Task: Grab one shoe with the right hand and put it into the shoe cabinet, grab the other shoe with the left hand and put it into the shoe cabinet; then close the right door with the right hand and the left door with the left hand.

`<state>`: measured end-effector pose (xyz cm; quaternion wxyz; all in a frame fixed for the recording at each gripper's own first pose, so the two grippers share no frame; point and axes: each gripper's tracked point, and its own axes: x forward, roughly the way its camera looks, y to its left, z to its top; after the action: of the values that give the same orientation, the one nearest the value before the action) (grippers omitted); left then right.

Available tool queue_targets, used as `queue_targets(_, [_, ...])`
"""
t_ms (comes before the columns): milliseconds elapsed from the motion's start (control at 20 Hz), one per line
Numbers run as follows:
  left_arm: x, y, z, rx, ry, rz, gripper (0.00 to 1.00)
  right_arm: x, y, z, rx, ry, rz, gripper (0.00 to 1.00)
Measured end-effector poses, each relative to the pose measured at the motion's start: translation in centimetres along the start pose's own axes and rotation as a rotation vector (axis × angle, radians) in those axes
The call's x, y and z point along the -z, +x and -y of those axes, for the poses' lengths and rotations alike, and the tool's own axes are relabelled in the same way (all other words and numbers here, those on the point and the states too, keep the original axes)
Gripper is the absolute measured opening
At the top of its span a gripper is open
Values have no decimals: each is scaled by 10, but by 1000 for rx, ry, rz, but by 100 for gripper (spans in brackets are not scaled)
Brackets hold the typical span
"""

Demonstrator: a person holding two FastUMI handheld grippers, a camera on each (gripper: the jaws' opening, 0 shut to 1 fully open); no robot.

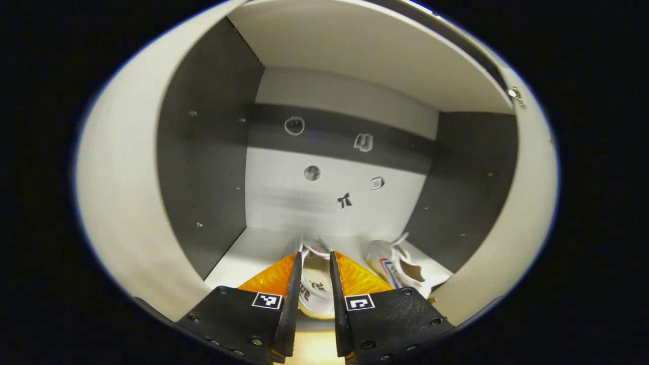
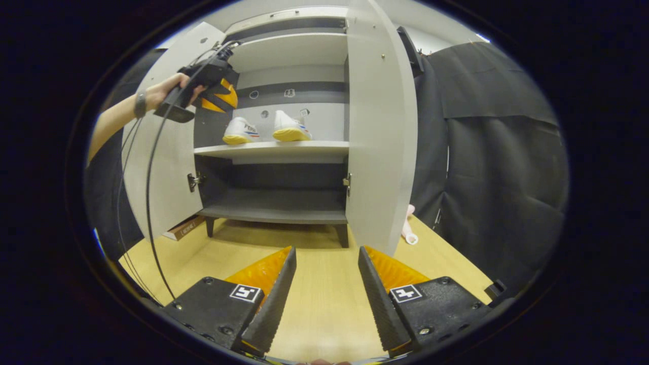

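Inside the shoe cabinet [image 2: 284, 149], both white shoes rest on the upper shelf: the left shoe [image 2: 241, 132] and the right shoe [image 2: 290, 127] stand side by side, a little apart. In the left gripper view, the left gripper [image 1: 313, 276] frames one shoe [image 1: 317, 286] between its fingers, jaws narrowly parted; contact cannot be told. The other shoe [image 1: 398, 263] lies just to its right. A hand [image 2: 170, 91] holds that gripper raised at shelf height. The right gripper [image 2: 327, 268] hovers over the wooden floor [image 2: 324, 304], jaws wide, holding nothing. Both doors stand open.

Black cloth wall [image 2: 497, 152] behind wooden floor [image 2: 324, 284] (pale)
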<state>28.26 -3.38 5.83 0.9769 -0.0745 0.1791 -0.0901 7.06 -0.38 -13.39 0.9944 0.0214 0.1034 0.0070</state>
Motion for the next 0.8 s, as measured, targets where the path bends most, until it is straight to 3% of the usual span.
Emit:
queue_targets(100, [17, -40, 0, 7, 41, 45, 30, -3, -4, -1, -9, -11, 9, 79])
queue_targets(400, [111, -134, -19, -108, 186, 136, 30, -8, -17, -5, -31, -16, 18, 79])
queue_targets(700, [197, -194, 38, -17, 161, 166, 30, -11, -30, -15, -56, -16, 23, 79])
queue_targets(800, [216, -204, 51, -10, 183, 149, 38, -15, -35, -19, -63, -20, 33, 79])
